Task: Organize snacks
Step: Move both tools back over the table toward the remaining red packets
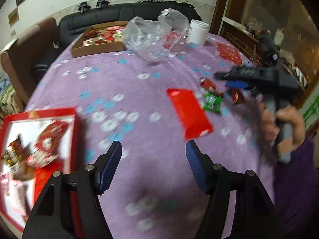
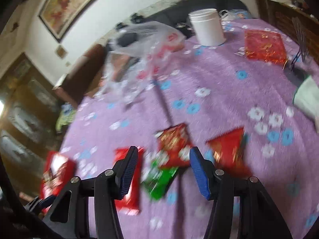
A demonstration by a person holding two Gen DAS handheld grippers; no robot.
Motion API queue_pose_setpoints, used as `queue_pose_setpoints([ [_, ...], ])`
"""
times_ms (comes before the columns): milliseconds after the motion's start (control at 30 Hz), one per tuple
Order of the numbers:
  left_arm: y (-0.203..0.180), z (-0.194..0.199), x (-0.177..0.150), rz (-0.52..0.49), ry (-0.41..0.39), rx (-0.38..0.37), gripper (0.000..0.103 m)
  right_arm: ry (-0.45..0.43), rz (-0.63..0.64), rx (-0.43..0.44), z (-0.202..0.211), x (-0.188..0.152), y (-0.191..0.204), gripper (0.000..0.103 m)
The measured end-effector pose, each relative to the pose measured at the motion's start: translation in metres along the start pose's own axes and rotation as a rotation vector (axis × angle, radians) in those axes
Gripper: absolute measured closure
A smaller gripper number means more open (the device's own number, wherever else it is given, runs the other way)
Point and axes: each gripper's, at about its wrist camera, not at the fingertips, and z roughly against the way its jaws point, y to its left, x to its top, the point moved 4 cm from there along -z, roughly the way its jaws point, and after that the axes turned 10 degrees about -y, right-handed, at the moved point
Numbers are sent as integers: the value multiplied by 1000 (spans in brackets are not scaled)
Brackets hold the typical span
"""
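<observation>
1. Loose snack packs: green pack (image 2: 159,181) and red pack (image 2: 174,147) lie on table (image 2: 219,91), just ahead of right gripper (image 2: 163,171).
2. Right jaws half open, empty.
3. Left gripper (image 1: 153,165) half open, empty, beside red box (image 1: 37,139).
4. Risk: packs overlap, so jaws may pinch two.

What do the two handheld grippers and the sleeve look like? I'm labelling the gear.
Left gripper and right gripper: black angular arms, silver pivot bolts, ribbed blue finger pads. The right one has a black body and grey handle; the sleeve is dark purple.
</observation>
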Motion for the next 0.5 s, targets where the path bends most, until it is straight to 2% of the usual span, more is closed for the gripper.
queue_pose_setpoints([
  [200, -23, -43, 15, 76, 37, 40, 37, 10, 87, -61, -16, -18, -1, 48],
  [267, -30, -58, 14, 105, 59, 45, 37, -5, 155, -112, -18, -21, -1, 48],
  [333, -37, -68, 12, 115, 79, 60, 37, -22, 225, -135, -18, -24, 1, 50],
  [433, -48, -76, 10, 86, 74, 92, 37, -24, 234, -143, -19, -25, 2, 51],
  [500, -55, -78, 11, 46, 55, 132, 37, -31, 258, -154, -20, -26, 5, 63],
])
